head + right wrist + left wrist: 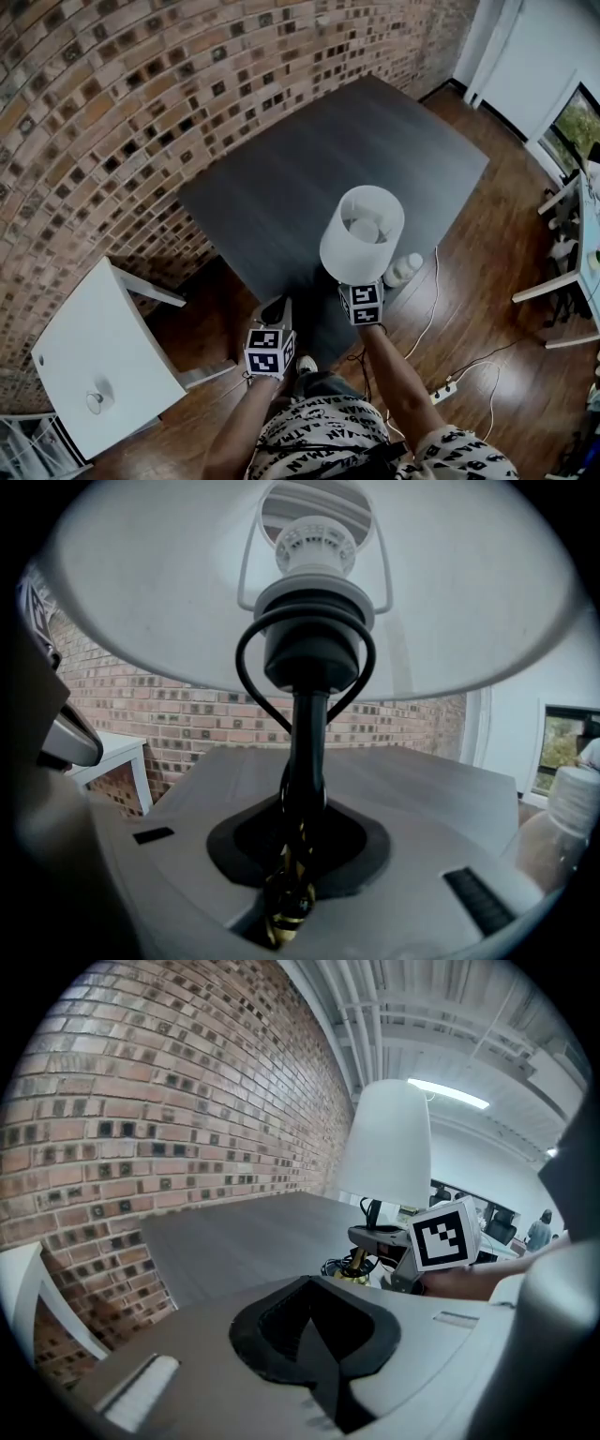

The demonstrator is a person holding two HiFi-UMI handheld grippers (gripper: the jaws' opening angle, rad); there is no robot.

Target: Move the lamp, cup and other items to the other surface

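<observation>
Here, nearest me, my left gripper (pixel 314 1335) is pressed together, with nothing in it. Just beside it, my right gripper (pixel 362 298) pinches the dark stem of the lamp (pixel 362 232), which stands upright, long axis vertical, white shade on top, over the near edge of the dark table (pixel 281 178)

You've got a smooth matt white lamp shade (pixel 361 234) on a glossy black lamp stem (pixel 305 752), brass-look metal low down. Matt grey table (pixel 309 178), faint grain. Rough brick wall (pixel 122 103). Glossy dark wood floor (pixel 487 281).
</observation>
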